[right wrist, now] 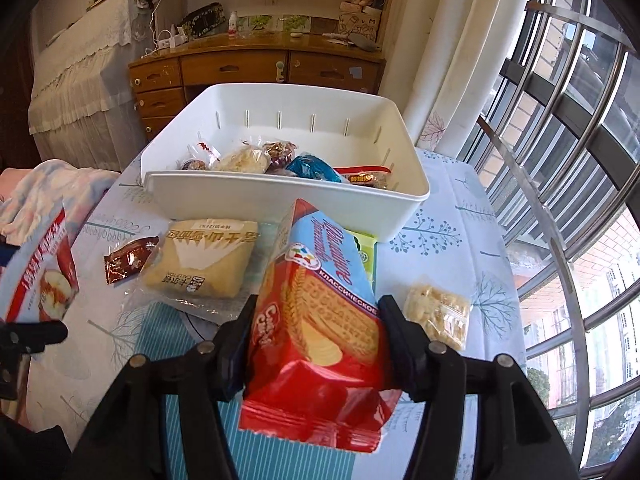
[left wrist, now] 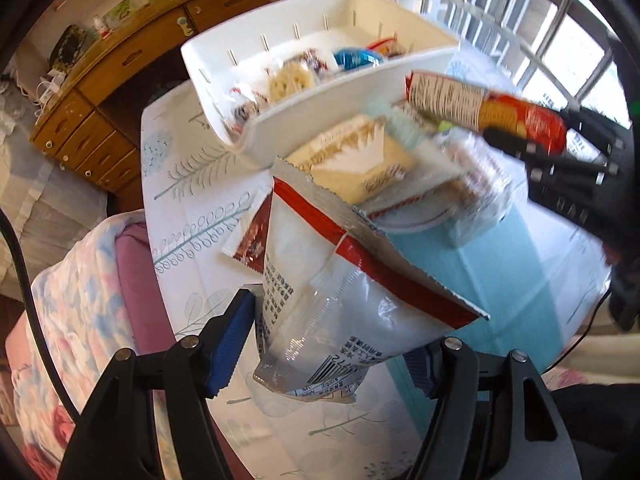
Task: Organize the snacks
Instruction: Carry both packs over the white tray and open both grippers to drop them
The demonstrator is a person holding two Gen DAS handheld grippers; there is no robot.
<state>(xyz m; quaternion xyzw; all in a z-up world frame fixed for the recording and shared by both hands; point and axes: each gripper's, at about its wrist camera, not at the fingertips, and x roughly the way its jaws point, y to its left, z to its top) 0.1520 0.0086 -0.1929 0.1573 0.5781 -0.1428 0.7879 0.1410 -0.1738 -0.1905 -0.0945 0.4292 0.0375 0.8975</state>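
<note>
My left gripper [left wrist: 332, 344] holds a white and red snack bag [left wrist: 340, 280] clear of the table [right wrist: 452, 216], its blue pads pressed on the bag's lower end. My right gripper [right wrist: 316, 332] is clamped on a red and blue biscuit pack [right wrist: 324, 320], one finger on each long side, and the pack stands tilted above the tablecloth.

Far across the table sits the white bin [right wrist: 280, 200], open at the top. Several small wrapped snacks lie in it, among them a blue foil packet [right wrist: 312, 168].

On the cloth just near the bin lies a pale yellow bread pack [right wrist: 204, 260], with a small brown sachet [right wrist: 128, 258] to its left. To the right of my biscuit pack lies a clear bag of pale crackers [right wrist: 438, 316], and a green packet [right wrist: 366, 252] peeks out behind the pack.
</note>
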